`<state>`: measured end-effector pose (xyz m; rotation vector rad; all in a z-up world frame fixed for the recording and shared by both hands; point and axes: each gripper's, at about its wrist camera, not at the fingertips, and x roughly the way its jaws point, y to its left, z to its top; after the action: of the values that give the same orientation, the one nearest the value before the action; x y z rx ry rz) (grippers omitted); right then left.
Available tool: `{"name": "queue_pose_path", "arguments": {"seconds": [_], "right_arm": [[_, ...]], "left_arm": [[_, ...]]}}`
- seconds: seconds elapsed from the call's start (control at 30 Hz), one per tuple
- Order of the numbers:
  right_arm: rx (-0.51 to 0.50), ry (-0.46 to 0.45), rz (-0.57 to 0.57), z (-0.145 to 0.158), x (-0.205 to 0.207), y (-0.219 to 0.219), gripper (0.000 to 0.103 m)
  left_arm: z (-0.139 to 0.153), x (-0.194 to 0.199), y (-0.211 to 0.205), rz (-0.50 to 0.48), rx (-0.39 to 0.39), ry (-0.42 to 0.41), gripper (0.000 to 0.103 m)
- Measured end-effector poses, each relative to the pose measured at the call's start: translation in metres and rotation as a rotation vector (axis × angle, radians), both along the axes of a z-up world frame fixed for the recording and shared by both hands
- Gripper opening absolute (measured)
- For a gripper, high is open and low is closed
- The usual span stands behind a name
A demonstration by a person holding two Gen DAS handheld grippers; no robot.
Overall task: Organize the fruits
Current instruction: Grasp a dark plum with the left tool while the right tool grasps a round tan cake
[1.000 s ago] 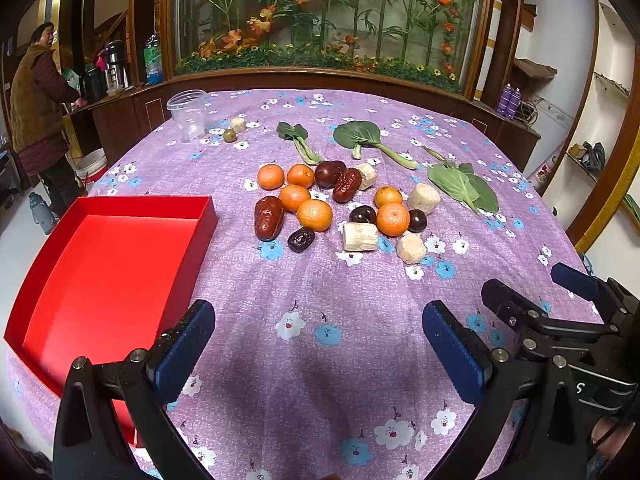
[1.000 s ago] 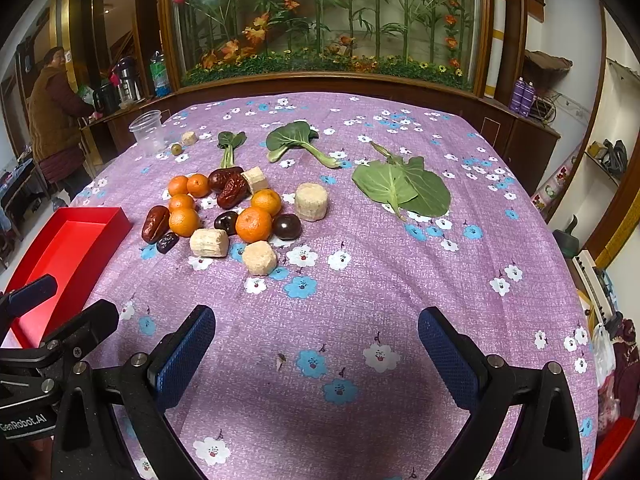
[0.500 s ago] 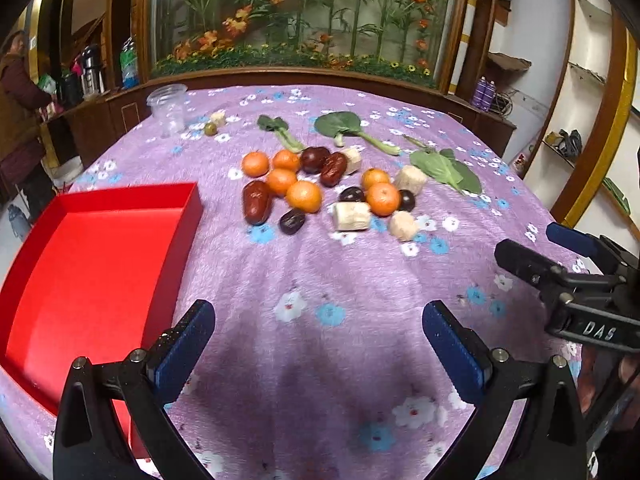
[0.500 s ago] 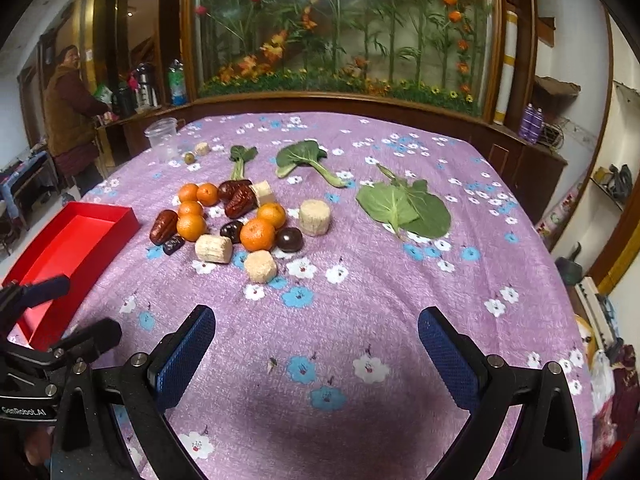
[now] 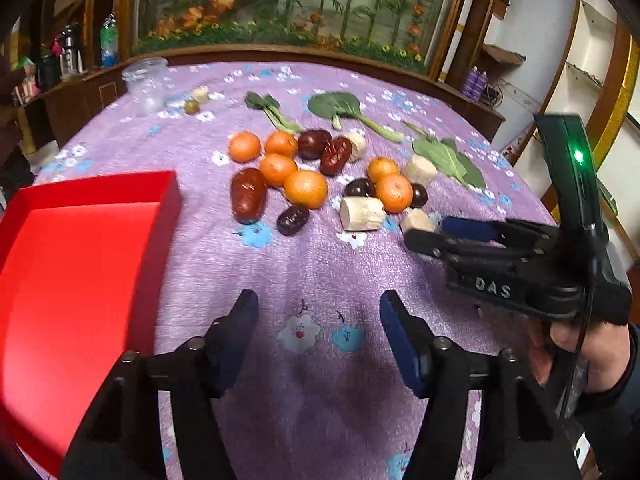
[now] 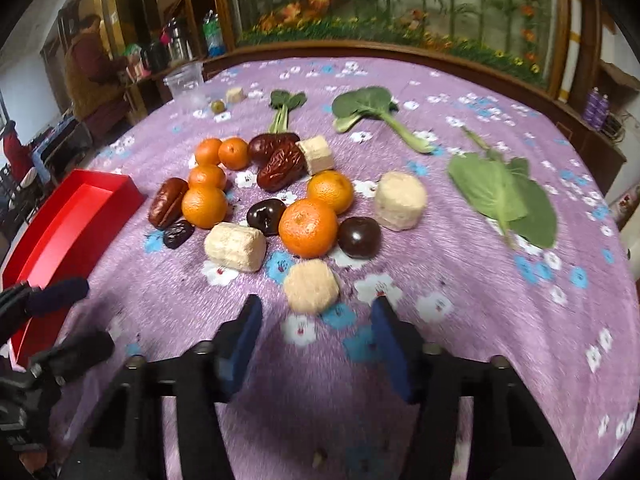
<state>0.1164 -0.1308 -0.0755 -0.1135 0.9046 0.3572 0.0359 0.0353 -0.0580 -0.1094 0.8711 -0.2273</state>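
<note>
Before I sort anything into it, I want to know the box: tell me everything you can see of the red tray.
The red tray is a shallow, rectangular open box with low upright walls, plain matte red inside and out, card-like by its look. It holds nothing. It lies flat on the purple cloth at the table's left edge, left of the fruit, touching none of it. Its near end runs out of view.

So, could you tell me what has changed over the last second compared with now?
Both grippers have come down and forward toward the fruit pile. The right gripper now sits just short of a pale cylinder piece, and the left gripper is nearer the red tray. Both sets of jaws are closing, with nothing between them. Fruit, greens and tray have stayed put.
</note>
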Motion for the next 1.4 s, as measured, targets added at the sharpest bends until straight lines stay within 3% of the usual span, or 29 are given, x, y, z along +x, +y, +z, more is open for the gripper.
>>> {"name": "queue_pose_path", "arguments": {"seconds": [0.17, 0.23, 0.3, 0.37, 0.47, 0.57, 0.83, 1.03, 1.1, 1.13, 1.4], "right_arm": [[-0.008, -0.001, 0.020, -0.005, 0.015, 0.005, 0.036], [-0.003, -0.004, 0.038, -0.005, 0.018, 0.007, 0.031], [-0.018, -0.015, 0.043, -0.005, 0.018, 0.009, 0.031], [-0.028, -0.032, 0.049, -0.006, 0.015, 0.010, 0.031], [0.018, -0.025, 0.043, -0.005, 0.016, 0.003, 0.031], [0.078, -0.010, 0.038, -0.005, 0.017, -0.005, 0.031], [0.181, 0.019, 0.036, -0.005, 0.021, -0.017, 0.031], [0.181, 0.020, 0.040, -0.005, 0.021, -0.017, 0.032], [0.181, 0.020, 0.040, -0.005, 0.020, -0.017, 0.032], [0.180, 0.020, 0.041, -0.005, 0.020, -0.017, 0.032], [0.156, 0.011, 0.042, -0.005, 0.019, -0.014, 0.031]], "left_arm": [[0.000, 0.016, 0.000, -0.007, -0.016, 0.011, 0.060], [0.000, 0.024, -0.003, -0.013, -0.007, 0.013, 0.049], [-0.001, 0.034, -0.007, -0.025, 0.004, 0.029, 0.040], [-0.004, 0.043, -0.012, -0.034, 0.024, 0.039, 0.040], [-0.009, 0.055, -0.013, -0.033, 0.036, 0.054, 0.029], [-0.010, 0.064, -0.005, 0.004, 0.012, 0.060, 0.028], [-0.010, 0.078, -0.002, 0.067, 0.042, 0.035, 0.026], [-0.018, 0.093, -0.004, 0.094, 0.064, 0.050, 0.026], [-0.019, 0.095, -0.010, 0.093, 0.104, 0.039, 0.026], [-0.019, 0.094, -0.011, 0.093, 0.113, 0.037, 0.021], [-0.013, 0.074, -0.008, 0.074, 0.096, 0.024, 0.017]]}}
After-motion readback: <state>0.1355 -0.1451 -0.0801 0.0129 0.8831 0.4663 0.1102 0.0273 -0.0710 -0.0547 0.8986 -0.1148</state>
